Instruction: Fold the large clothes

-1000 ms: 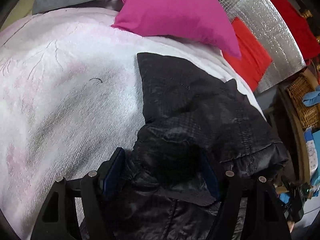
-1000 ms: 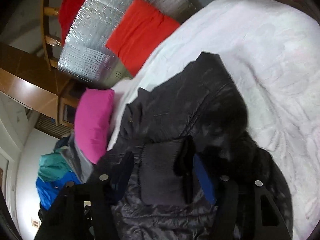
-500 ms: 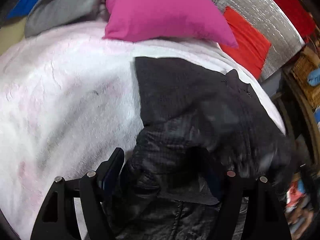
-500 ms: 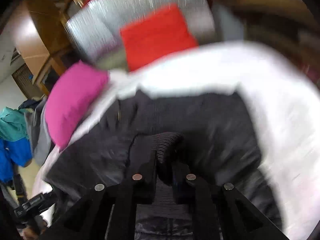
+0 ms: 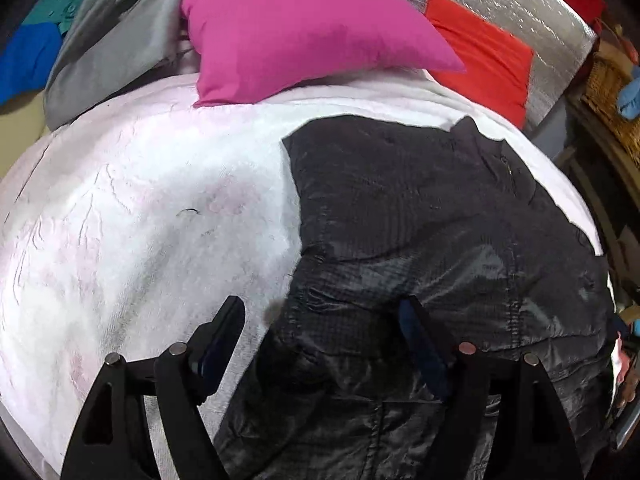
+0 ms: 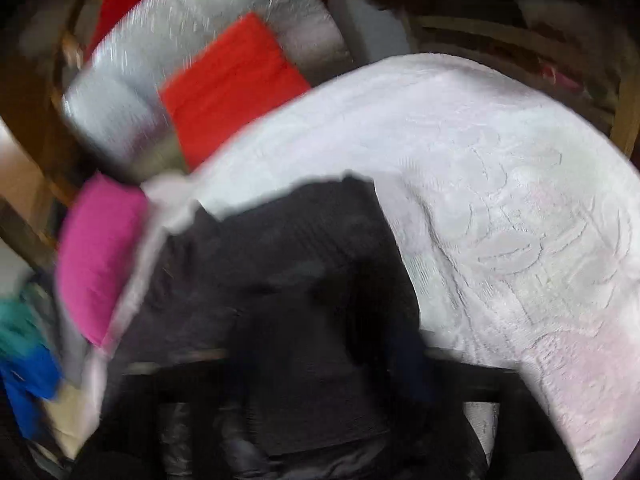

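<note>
Left wrist view, L to R: heap of grey cloth point(image 5: 108, 44) w/ blue and teal fabric point(image 5: 28, 52) behind it at the far left edge. White textured bedspread point(image 5: 132, 216) covers the bed and fills the left half. Bright magenta pillow point(image 5: 304, 28) sits at the head of the bed, its lower edge on the bedspread. Right of it, an orange-red cushion point(image 5: 484, 56) leans against a silver quilted foil panel point(image 5: 516, 4). Woven wicker basket point(image 5: 612, 92) at the far right edge.

Black quilted puffer jacket point(image 5: 420, 216) lies spread flat on the right half of the bed, one straight edge running down the middle, bottom part reaching under the tool. Left gripper point(image 5: 324, 344) has its fingers wide apart, nothing clamped: left finger over bare bedspread, right finger over jacket fabric. Can't tell if tips touch the cloth.

Right wrist view is heavily motion-blurred. L to R: blue/teal fabric, magenta pillow point(image 6: 100, 256), foil panel and orange-red cushion point(image 6: 228, 84), jacket point(image 6: 288, 280) low centre, bedspread point(image 6: 500, 200) on the right. Right gripper point(image 6: 316, 412) is only a dark smear against the jacket at the bottom; can't tell whether fingers are apart, together, or gripping fabric.
</note>
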A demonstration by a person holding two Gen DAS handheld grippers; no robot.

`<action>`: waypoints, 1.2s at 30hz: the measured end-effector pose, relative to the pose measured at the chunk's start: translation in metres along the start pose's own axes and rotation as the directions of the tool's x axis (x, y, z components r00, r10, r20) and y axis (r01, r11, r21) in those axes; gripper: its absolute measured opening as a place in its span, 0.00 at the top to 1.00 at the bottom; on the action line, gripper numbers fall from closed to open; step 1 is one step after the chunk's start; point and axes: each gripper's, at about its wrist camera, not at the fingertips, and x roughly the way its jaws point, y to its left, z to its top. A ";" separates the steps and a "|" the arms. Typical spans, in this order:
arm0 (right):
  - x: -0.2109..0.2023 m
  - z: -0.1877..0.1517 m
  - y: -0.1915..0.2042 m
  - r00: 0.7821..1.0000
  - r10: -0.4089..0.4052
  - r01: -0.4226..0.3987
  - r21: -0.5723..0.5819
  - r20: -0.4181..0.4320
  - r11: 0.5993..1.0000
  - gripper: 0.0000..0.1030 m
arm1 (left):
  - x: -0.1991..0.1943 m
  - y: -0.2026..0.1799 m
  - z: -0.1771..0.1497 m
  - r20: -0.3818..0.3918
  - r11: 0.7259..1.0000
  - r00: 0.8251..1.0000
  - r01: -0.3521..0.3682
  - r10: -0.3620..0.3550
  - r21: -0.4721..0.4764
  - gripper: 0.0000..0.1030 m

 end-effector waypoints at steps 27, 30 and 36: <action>0.001 -0.022 0.027 0.994 -0.102 0.095 -0.175 -0.029 0.980 0.68 | 0.005 -0.002 0.015 0.035 1.000 0.999 0.011 -0.010 -0.022 0.26; 0.023 -0.025 0.020 0.983 -0.159 0.143 -0.155 -0.095 0.978 0.67 | 0.021 0.003 0.013 -0.033 0.999 0.999 0.028 -0.029 -0.032 0.25; 0.016 -0.026 0.017 0.983 -0.163 0.156 -0.092 -0.078 0.983 0.48 | 0.015 0.008 0.006 -0.032 1.000 0.999 0.006 -0.006 -0.002 0.22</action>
